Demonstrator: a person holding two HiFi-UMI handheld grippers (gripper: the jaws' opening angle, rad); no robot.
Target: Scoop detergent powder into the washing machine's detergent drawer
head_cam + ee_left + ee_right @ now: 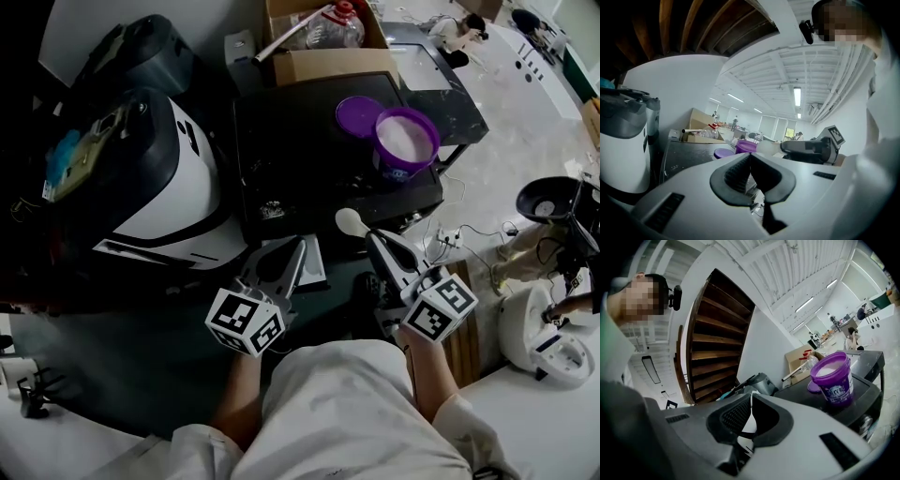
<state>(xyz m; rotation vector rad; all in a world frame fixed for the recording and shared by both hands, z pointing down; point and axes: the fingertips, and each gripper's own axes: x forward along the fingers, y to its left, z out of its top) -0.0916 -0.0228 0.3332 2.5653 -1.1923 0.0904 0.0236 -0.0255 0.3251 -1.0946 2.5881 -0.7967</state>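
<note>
Holding a white scoop (349, 222) in my right hand-held gripper (374, 240), near the purple tub (405, 142).
My left hand-held gripper (298, 249) is closed on nothing.

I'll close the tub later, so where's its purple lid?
Head view: the purple lid lies flat on the black machine top, right of centre, just left of the open tub.

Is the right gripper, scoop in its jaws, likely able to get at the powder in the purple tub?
Probably yes. The tub is open, its lid lying beside it, and nothing stands between the scoop in the right gripper and the tub's mouth.
</note>
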